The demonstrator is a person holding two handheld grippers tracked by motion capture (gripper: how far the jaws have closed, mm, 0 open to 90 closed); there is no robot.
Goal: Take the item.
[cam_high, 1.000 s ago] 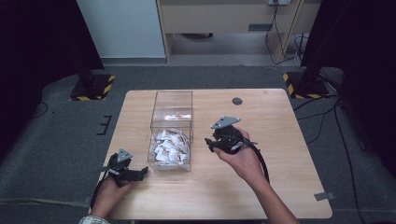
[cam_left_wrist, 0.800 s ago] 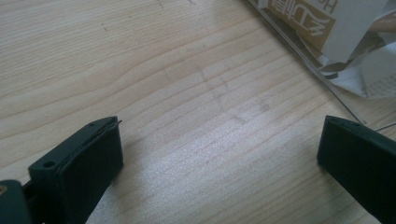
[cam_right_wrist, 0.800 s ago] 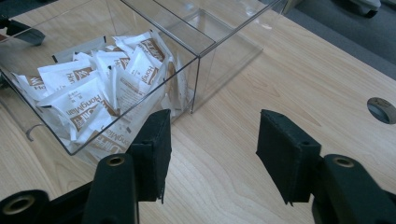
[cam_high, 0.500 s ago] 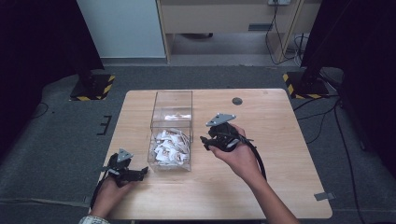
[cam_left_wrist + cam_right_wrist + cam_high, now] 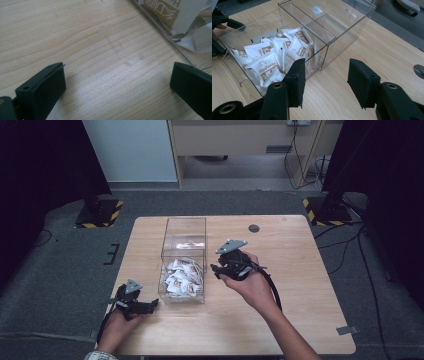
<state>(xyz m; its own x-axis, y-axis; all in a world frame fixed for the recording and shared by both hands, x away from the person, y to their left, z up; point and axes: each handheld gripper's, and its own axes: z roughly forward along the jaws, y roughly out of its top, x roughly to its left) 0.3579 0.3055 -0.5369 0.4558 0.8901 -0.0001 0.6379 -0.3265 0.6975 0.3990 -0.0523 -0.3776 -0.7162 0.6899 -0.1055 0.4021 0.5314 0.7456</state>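
Packets (image 5: 182, 276) all lie in the box (image 5: 184, 226); none picked. Both grippers' jaws gape empty: left (image 5: 150, 303) rests on counter (image 5: 300, 270), right (image 5: 216, 269) just narrowed slightly.

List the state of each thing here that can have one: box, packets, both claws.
Box: clear, lidless, upright on the table; two compartments, far one empty.
Packets: piled loose in the near compartment.
Left claw: open, nothing between its jaws, low over the table at the box's near corner.
Right claw: open, holding nothing, beside the box, aimed at it; jaws have just closed a little.
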